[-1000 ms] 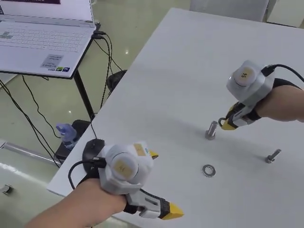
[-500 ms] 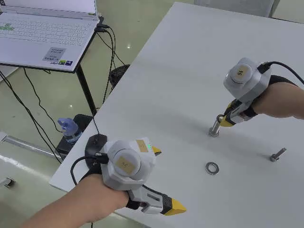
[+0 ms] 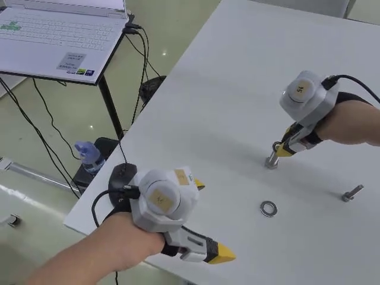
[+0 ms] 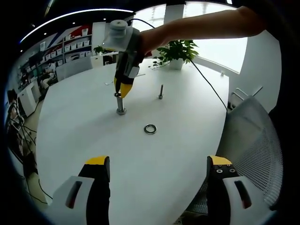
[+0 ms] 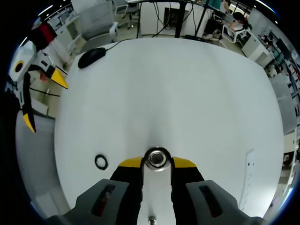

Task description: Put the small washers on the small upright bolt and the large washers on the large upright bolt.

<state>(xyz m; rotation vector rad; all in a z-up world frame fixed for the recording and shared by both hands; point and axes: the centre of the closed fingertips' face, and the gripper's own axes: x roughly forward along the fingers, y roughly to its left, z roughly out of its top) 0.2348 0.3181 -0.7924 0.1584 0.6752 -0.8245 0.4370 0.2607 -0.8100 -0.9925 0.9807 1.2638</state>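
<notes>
CLERK: Setting first. What is the surface, and what lies around it?

ME: One white counter (image 3: 237, 89), broad and mostly bare. Off its edge at 10 o'clock in the head view there is an open laptop (image 3: 53, 35) on a stand above the floor. One dark mouse (image 5: 92, 57) sits at the counter's near edge.

CLERK: Task items?

ME: Large bolt (image 3: 272, 160), upright, at 3 o'clock in the head view. Small bolt (image 3: 352, 193), standing well apart from it, toward its 4 o'clock. Loose washer (image 3: 268, 208), flat on the counter near the large bolt at its 6 o'clock, touching neither bolt.

CLERK: Your tongs?

ME: Right tongs (image 5: 157, 164) are clenched on the held washer (image 5: 146, 159). They nip it by the rim so the hole is left clear, and hold it level right over the large bolt's tip. I cannot tell whether it has caught the thread. Left tongs (image 4: 158, 164) are released, jaws wide, nothing in them, hanging over the counter's near edge at 7 o'clock. I judge they are parked clear of the work while facing the loose washer.

CLERK: Step in hand?

ME: By my reckoning, seating this washer on the large bolt. The hole must sit square over the shank before I let go, because a skewed release could tip the ring off onto the counter.
</notes>
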